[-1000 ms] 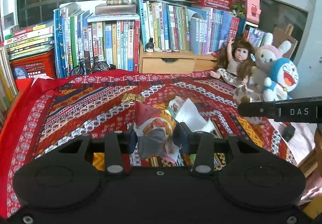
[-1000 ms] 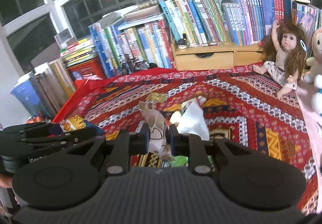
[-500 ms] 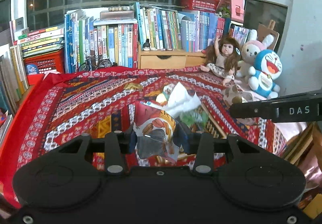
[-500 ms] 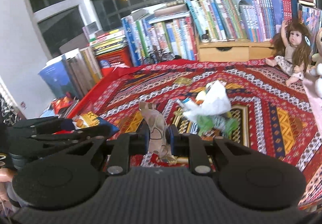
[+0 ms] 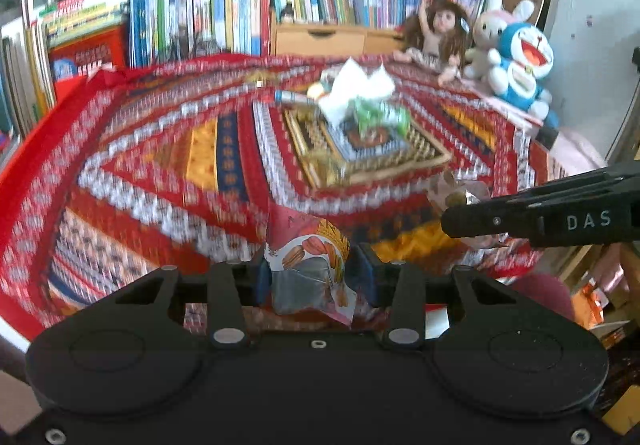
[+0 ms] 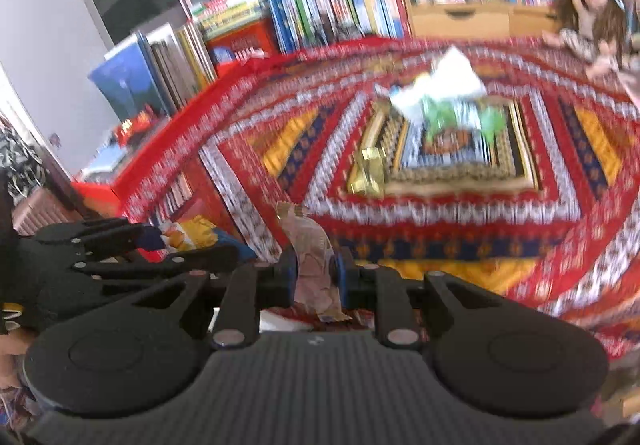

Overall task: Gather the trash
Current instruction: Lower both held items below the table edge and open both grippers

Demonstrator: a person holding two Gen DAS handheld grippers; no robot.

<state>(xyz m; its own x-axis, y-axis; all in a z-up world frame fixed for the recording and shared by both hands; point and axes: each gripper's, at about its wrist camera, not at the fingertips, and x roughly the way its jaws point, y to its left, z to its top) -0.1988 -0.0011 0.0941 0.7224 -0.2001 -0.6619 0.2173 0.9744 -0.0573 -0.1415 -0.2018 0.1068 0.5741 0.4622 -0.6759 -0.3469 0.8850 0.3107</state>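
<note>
My left gripper (image 5: pixel 314 279) is shut on a red snack wrapper (image 5: pixel 310 265) printed with biscuits, held off the near edge of the table. My right gripper (image 6: pixel 316 273) is shut on a crumpled beige wrapper (image 6: pixel 312 257); it shows at the right of the left wrist view (image 5: pixel 540 217). The left gripper shows at the lower left of the right wrist view (image 6: pixel 132 245). A pile of trash remains mid-table: white paper (image 5: pixel 356 89), green wrappers (image 5: pixel 380 117), a gold wrapper (image 6: pixel 370 169).
The table carries a red patterned cloth (image 5: pixel 160 149). Rows of books (image 5: pixel 224 9) and a wooden drawer box (image 5: pixel 320 39) line the far edge. A doll (image 5: pixel 438 33) and plush toys (image 5: pixel 516 61) sit at the far right.
Both grippers have pulled back from the table toward its near edge with their wrappers still held. The trash pile now looks farther away.
</note>
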